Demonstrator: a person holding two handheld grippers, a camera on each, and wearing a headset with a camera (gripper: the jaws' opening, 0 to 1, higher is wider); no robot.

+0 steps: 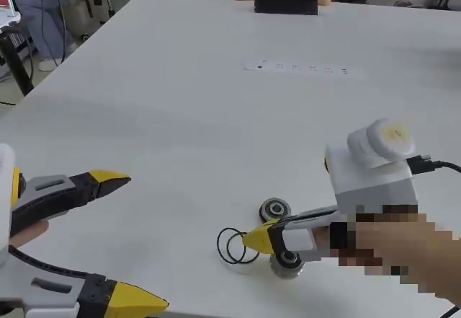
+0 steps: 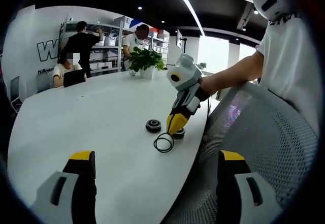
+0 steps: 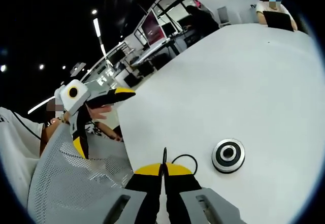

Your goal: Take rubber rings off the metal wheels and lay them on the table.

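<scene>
Rings (image 1: 232, 246): two thin black rubber loops, overlapping, flat on the table (image 1: 216, 102) at the tip of the right gripper (image 3: 163, 169).

Tool state: jaws pressed together, with a black strand of ring caught between the tips and the rest of the loop curling off to one side.

Handling (judged): very light, limp, stretchy. Likely to cling to the pads or spring when let go, and unlikely to be damaged. Best hold is a tip pinch on the cord itself at any point of the rim. Lying flat, there is little to get under.

Nearby: one wheel (image 1: 286, 260) partly under the jaws and another wheel (image 1: 275, 208) just beyond them, apart from the rings.

Pose: right gripper low, near level, reaching across from the person's right with its tips at the table. Left gripper (image 1: 126, 240) is well off to the other side, jaws wide apart and empty.
</scene>
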